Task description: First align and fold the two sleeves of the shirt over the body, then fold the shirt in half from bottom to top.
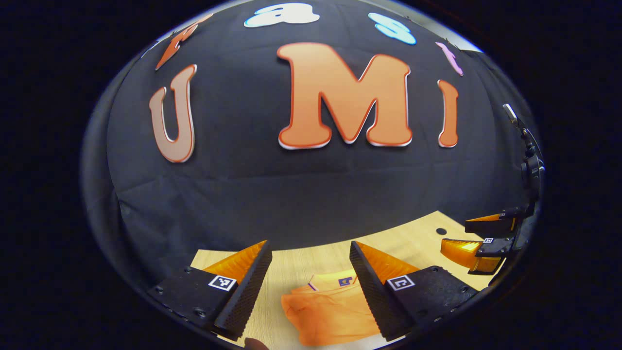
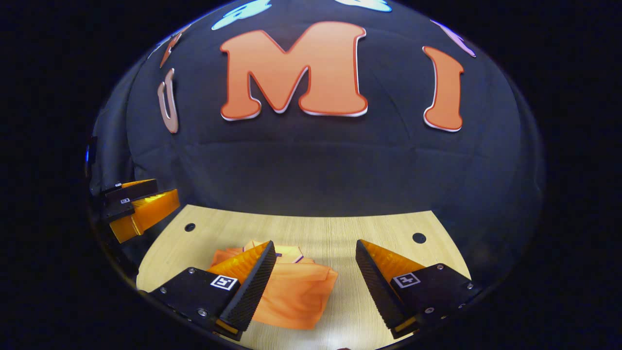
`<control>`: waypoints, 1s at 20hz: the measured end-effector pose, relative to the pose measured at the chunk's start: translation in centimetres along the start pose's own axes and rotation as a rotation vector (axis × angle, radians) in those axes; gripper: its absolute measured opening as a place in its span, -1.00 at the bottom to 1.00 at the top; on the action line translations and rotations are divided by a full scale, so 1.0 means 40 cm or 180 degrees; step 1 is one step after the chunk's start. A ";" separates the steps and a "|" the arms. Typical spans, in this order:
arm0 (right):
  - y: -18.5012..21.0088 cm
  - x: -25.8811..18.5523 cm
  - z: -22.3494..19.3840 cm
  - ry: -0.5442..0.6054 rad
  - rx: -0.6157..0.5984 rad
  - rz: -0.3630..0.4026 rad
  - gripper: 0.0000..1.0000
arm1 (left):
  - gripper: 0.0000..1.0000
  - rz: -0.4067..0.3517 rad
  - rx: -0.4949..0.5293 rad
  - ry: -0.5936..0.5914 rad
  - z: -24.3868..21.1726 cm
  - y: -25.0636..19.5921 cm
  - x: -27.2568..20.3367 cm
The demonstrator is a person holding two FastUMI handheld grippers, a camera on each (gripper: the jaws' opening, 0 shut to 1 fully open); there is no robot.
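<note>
Left gripper (image 1: 311,272) hangs wide open above the table (image 1: 311,257), nothing between its fingers. Right gripper (image 2: 316,272) same story: jaws spread wide, nothing held. Both sit high, off the cloth.

Landmark = the shirt (image 1: 330,306). It's an orange bundle lying on the wooden table, already compact, edges stacked, collar w/ a small tag on the side nearest the wall. In the left gripper view the shirt sits below and between the fingers, tucked partly under the right-hand finger. In the right gripper view the shirt (image 2: 291,291) lies under and just right of the left-hand finger, w/ bare tabletop beyond it to the right. The right gripper (image 1: 486,243) shows far off to the shirt's right in the left gripper view; the left gripper (image 2: 141,209) shows off to the shirt's left in the right gripper view.

Judgement: looks like sleeves are in and the bottom-to-top fold is done, or v. nearly. No loose sleeve visible. Probably the release/retreat stage.

Next move, if any: check the edges line up; if the top layer is skewed, a light pinch at a corner and a small tug to square it. Otherwise, pull both grippers clear w/o snagging fabric.
</note>
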State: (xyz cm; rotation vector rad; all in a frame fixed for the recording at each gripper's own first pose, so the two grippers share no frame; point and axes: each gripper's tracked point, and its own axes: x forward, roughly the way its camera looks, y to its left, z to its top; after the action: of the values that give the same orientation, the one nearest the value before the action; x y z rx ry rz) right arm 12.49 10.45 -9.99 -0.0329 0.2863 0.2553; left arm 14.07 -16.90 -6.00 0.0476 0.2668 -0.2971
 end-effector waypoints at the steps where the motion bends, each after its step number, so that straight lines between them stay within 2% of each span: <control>1: -0.001 -0.029 0.011 -0.0086 -0.0011 0.0019 1.00 | 0.92 -0.0015 0.0038 -0.0066 0.034 -0.017 -0.039; 4: 0.006 -0.167 0.036 -0.0273 -0.0033 0.0093 1.00 | 0.93 0.0015 0.0081 -0.0191 0.084 -0.062 -0.145; 8: -0.011 -0.294 0.069 -0.0640 -0.0071 0.0153 0.99 | 0.93 0.0113 -0.0091 -0.0456 0.122 -0.107 -0.309; 11: -0.020 -0.365 0.082 -0.0833 -0.0079 0.0256 0.99 | 0.93 0.0286 -0.0229 -0.0633 0.112 -0.115 -0.402; 13: -0.032 -0.409 0.085 -0.0968 -0.0136 0.0238 0.99 | 0.94 0.0400 -0.0282 -0.0825 0.116 -0.111 -0.461; 16: -0.028 -0.474 0.075 -0.1041 -0.0126 0.0243 0.99 | 0.93 0.0367 -0.0294 -0.0736 0.073 -0.125 -0.516; 20: -0.034 -0.548 0.024 -0.1079 -0.0211 0.0103 0.98 | 0.96 0.0229 -0.0665 -0.0864 0.057 -0.104 -0.595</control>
State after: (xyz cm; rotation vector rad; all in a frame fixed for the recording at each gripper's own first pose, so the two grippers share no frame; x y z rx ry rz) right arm -7.22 3.86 -2.86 -0.0499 -0.0590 0.2976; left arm -8.50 -14.32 2.53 -0.1881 0.0253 -0.1997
